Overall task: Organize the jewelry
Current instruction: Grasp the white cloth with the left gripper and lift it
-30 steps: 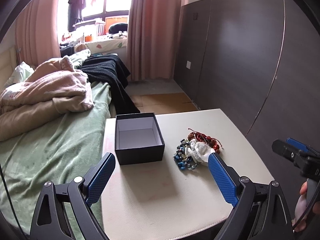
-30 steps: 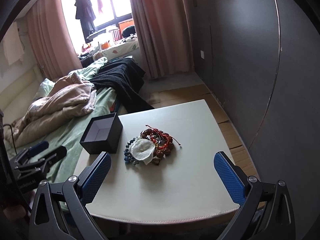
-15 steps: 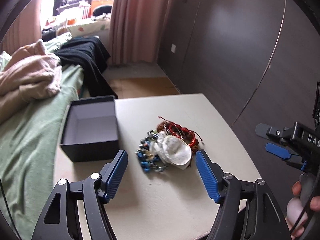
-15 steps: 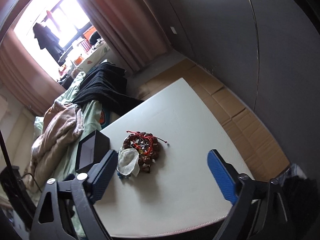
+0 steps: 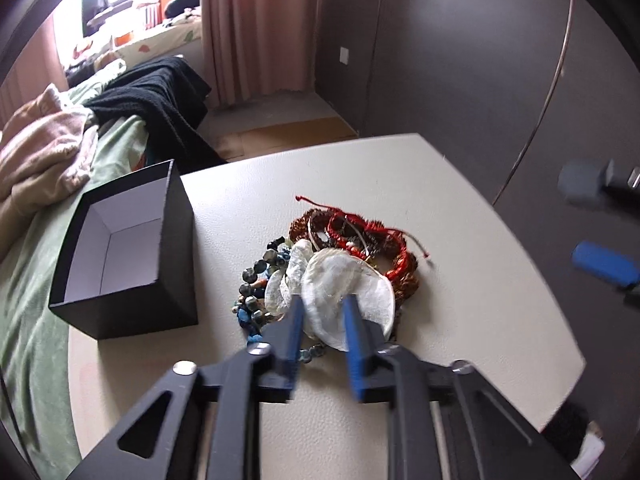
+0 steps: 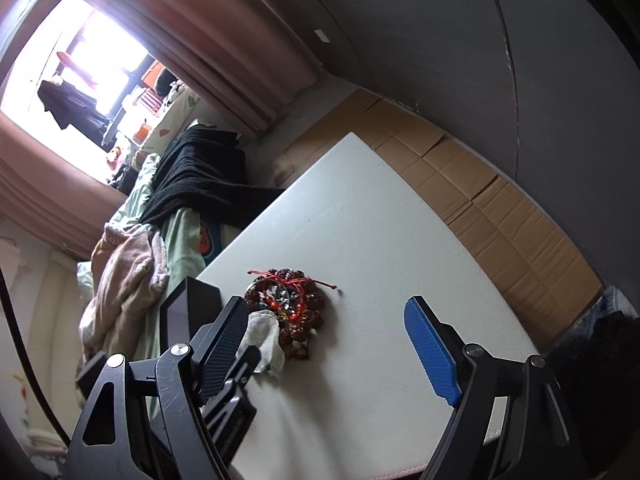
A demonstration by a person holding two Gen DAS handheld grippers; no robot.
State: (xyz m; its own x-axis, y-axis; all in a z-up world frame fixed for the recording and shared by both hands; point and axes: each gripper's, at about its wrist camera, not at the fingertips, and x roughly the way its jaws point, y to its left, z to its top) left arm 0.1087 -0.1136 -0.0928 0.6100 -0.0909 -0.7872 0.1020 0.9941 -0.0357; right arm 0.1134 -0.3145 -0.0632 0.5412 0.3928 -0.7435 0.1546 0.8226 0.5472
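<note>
our left hand-held gripper (image 5: 322, 312) is closing its jaws around a white shell piece (image 5: 346, 292) atop the tangled jewelry pile (image 5: 340, 264) on the worktop (image 5: 460, 280). red cords and blue beads flank it. an open black box (image 5: 132, 256) stands just beside; the right hand-held gripper (image 6: 328, 344) gapes wide, empty.

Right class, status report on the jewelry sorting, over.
Left hand-held gripper closing on white shell piece. Right hand-held gripper open, empty. Black box empty, beside pile. Nothing blocking.

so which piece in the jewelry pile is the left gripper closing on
The white shell piece: the left gripper is closing with its fingers astride it. The blue bead strand lies left of it, the red woven bracelets behind it.
</note>
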